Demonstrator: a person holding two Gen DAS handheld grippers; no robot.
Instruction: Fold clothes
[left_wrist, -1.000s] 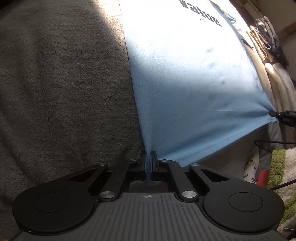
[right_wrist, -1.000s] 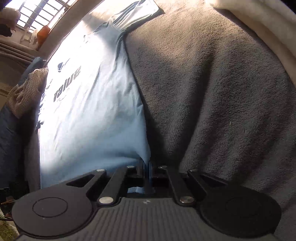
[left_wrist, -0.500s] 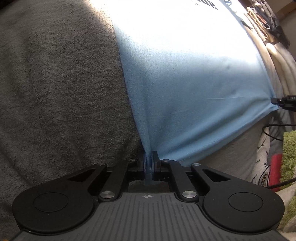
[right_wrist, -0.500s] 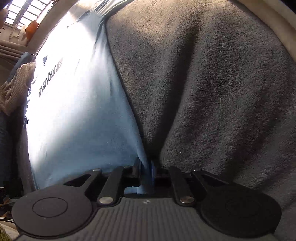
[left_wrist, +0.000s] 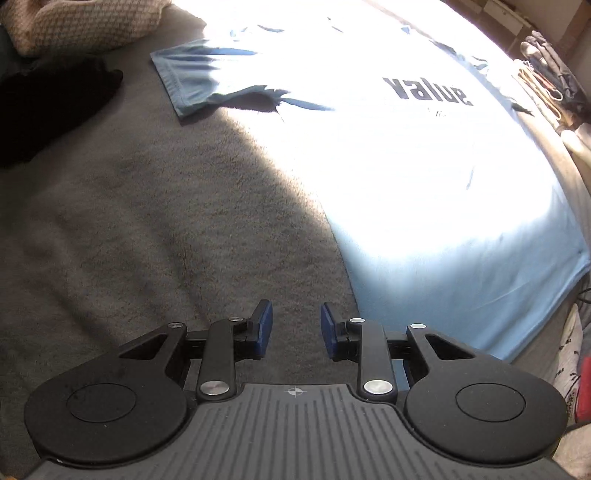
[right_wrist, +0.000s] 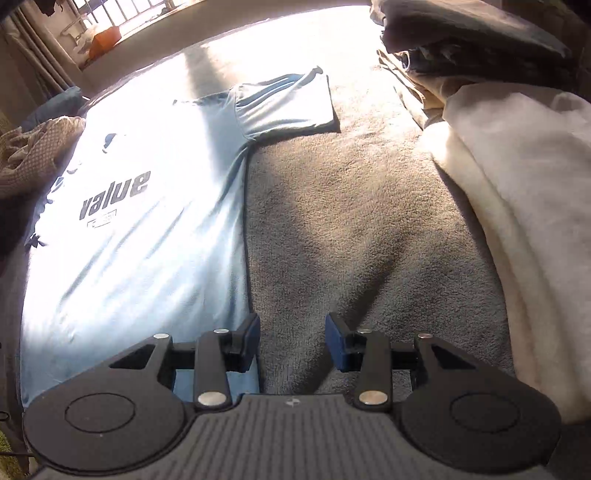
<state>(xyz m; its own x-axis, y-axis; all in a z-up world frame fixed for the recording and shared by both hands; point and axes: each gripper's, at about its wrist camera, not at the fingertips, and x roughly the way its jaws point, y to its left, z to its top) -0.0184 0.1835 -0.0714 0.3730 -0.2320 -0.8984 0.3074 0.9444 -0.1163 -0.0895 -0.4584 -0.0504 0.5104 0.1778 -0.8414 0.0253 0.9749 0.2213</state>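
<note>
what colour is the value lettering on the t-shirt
Dark, near black, printed on the light blue cotton t-shirt; the word shows best in the right wrist view.

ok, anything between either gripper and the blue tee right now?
Nothing visible. The left gripper is open above bare grey blanket, with the light blue T-shirt just to its right. The right gripper is open at the shirt's side edge. No clutter lies across either gap.

T-shirt (right_wrist: 147, 229) flat on the blanket (right_wrist: 351, 229).
Left gripper (left_wrist: 295, 328) sits off its left hem corner, right gripper (right_wrist: 291, 338) at the right edge; folded bedding (right_wrist: 517, 177) lies right, knitted fabric (left_wrist: 74, 22) far left.
</note>
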